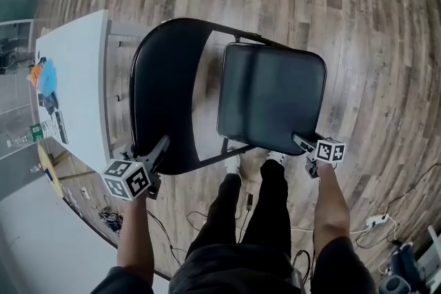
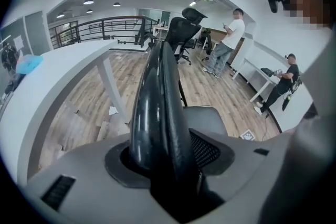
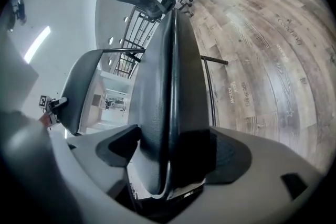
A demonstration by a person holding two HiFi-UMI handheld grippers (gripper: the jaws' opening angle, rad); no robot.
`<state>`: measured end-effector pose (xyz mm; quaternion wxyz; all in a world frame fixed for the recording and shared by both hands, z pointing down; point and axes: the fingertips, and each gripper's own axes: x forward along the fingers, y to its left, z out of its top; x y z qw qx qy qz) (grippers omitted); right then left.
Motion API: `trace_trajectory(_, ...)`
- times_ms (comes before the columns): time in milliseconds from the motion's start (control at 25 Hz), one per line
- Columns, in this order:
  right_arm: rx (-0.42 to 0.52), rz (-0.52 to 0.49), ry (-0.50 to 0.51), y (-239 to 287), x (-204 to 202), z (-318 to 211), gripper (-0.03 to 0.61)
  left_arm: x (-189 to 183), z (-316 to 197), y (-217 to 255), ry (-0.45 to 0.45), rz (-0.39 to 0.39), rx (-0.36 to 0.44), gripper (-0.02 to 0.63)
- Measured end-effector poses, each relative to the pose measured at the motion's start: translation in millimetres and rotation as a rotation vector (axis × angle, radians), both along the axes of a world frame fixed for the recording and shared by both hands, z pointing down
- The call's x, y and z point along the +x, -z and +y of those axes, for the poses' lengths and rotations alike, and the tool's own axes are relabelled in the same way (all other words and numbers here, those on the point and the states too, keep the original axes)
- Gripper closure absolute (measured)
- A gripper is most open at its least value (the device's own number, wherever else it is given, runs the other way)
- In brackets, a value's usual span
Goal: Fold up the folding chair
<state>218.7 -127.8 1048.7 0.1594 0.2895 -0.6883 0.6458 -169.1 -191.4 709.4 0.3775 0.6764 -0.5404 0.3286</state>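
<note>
A wood-plank floor covers the room. A white table stands at the left and carries a blue item and an orange item. A white power strip and loose cables lie on the floor. Farther back stand a black office chair, a dark railing and two persons.

You've got one folding chair, two grippers, the left gripper and the right gripper, one white table, and two bystanders: one person in white, one person in black.
</note>
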Motion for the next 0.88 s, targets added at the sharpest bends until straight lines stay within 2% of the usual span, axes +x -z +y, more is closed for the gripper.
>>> trace_trajectory(120,0.006,-0.017,0.002,22,-12,1,0.179,2,-1,16,-0.022,0.013,0.002,0.396)
trace_trajectory(240,0.039,-0.018,0.033,53,-25,-4,0.199,5,0,35,-0.030,0.057,0.008,0.416)
trace_trajectory(320,0.055,-0.037,0.056,78,-38,-3,0.210,8,1,51,-0.043,0.081,0.012,0.481)
trace_trajectory(440,0.078,-0.062,0.088,114,-55,1,0.223,16,2,77,-0.065,0.084,0.034,0.511)
trace_trajectory(480,0.091,-0.067,0.099,127,-61,2,0.247,18,2,86,-0.068,0.081,0.048,0.520)
trace_trajectory(520,0.107,-0.071,0.113,140,-68,2,0.283,19,2,96,-0.068,0.077,0.061,0.525)
trace_trajectory(600,0.137,-0.084,0.142,165,-85,4,0.301,18,3,111,-0.066,0.063,0.080,0.531)
trace_trajectory(760,0.176,-0.114,0.203,210,-118,8,0.314,14,6,133,-0.060,0.051,0.087,0.532)
trace_trajectory(880,0.217,-0.144,0.266,245,-151,8,0.321,6,7,152,-0.032,0.091,0.090,0.532)
